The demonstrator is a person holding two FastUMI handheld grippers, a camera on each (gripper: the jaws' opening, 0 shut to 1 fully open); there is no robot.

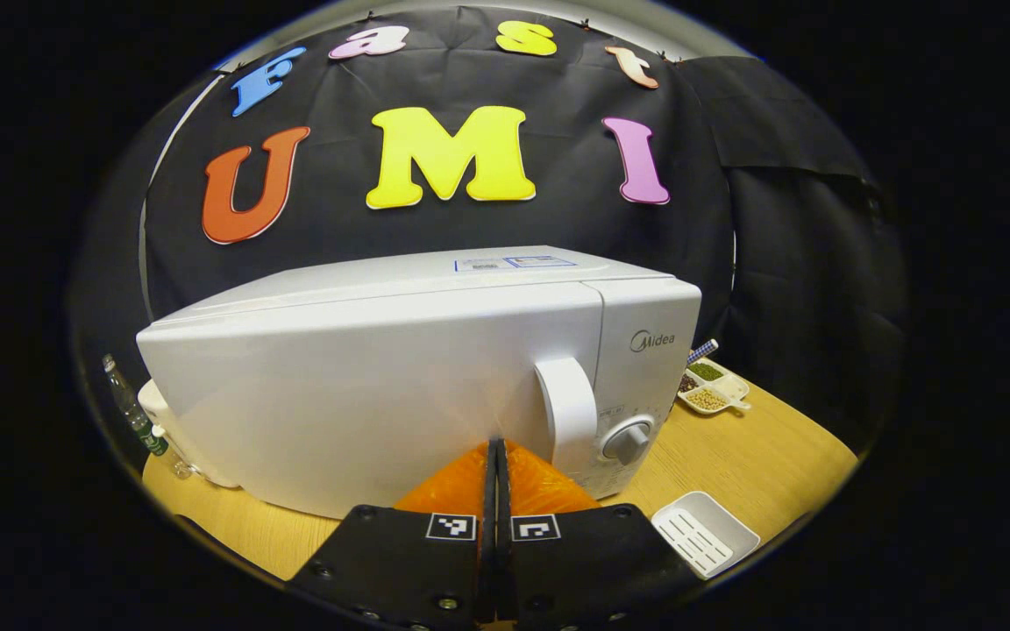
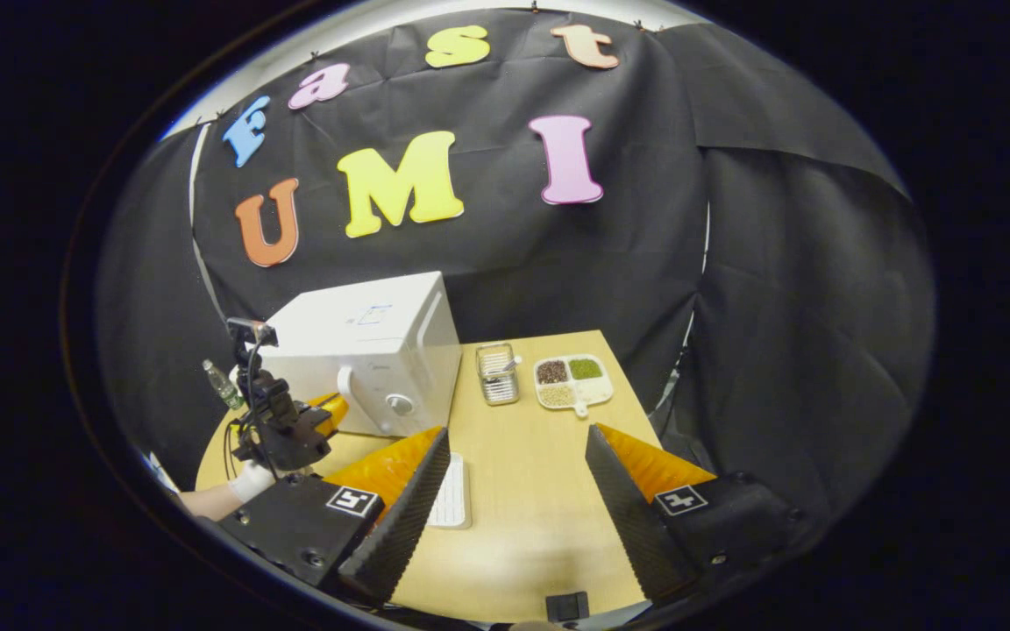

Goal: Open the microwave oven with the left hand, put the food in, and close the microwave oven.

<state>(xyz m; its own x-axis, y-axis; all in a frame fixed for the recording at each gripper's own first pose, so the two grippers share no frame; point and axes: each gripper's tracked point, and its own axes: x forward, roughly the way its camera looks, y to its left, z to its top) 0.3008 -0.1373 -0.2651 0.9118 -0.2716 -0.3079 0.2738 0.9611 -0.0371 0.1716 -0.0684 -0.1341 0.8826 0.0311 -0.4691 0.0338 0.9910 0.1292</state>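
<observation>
A white microwave oven (image 1: 417, 368) is seen standing on a wooden table (image 1: 759, 464) against the black booth wall, its door closed, with a curved white handle (image 1: 568, 412) at the door's right edge and a round knob (image 1: 628, 441) just beside it on the control panel. In the left gripper view, the left gripper (image 1: 497, 456) is held close in front of the door, just left of the handle, with its fingers pressed together and nothing between them. A white slotted tray (image 1: 705, 533) is seen near on the table, right of the gripper, and a divided dish of grains and beans (image 1: 711, 386) lies farther off, right of the oven. A clear bottle (image 1: 132, 407) stands at the far left beside the oven. In the right gripper view, the right gripper (image 2: 514, 469) is held well back over the near part of the table with its fingers spread wide apart and empty; a small metal basket (image 2: 498, 372) is seen between the oven and the divided dish, and a gloved hand (image 2: 251, 482) holding the left gripper is seen at the left.
</observation>
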